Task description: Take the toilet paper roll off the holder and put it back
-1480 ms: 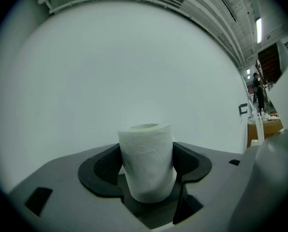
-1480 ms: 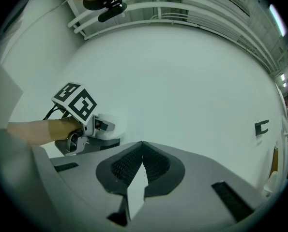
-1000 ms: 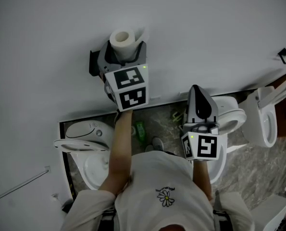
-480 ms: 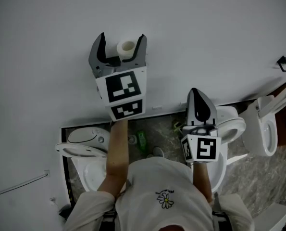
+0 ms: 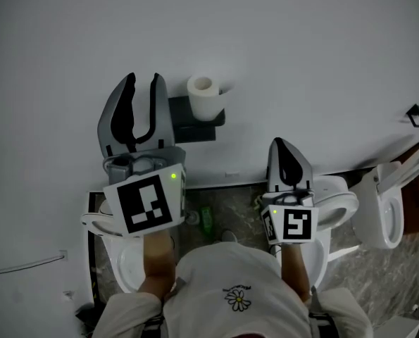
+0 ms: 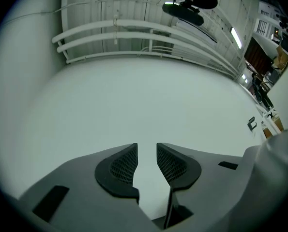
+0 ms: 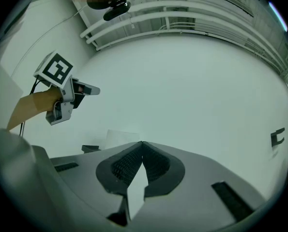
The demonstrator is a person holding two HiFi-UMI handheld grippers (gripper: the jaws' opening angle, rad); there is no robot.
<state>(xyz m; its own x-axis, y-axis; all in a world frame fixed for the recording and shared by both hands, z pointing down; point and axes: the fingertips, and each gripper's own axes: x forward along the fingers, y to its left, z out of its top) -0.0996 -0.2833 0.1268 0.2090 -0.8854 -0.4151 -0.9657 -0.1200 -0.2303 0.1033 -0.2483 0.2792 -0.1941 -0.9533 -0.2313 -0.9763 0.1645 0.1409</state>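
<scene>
The white toilet paper roll (image 5: 203,94) stands on end on the black holder (image 5: 195,124), which is fixed to the white wall. My left gripper (image 5: 143,89) is off to the left of the roll and apart from it. Its jaws have just been closing and now stand a narrow gap apart with nothing between them; in the left gripper view my left gripper (image 6: 146,151) faces only bare wall. My right gripper (image 5: 287,148) is lower right of the holder, shut and empty, and in the right gripper view its (image 7: 142,144) tips meet. That view also shows the roll (image 7: 120,138).
Below the wall are a white toilet (image 5: 124,248) at the left, another (image 5: 339,189) under my right gripper, and a third (image 5: 386,189) farther right. A green bottle (image 5: 206,214) lies on the stone floor. A small black hook (image 5: 418,113) is on the wall at the right.
My left gripper was around the roll, opened wide, then drew back to the left with its jaws narrowed. The roll stays on the holder. My right gripper has risen slightly.
</scene>
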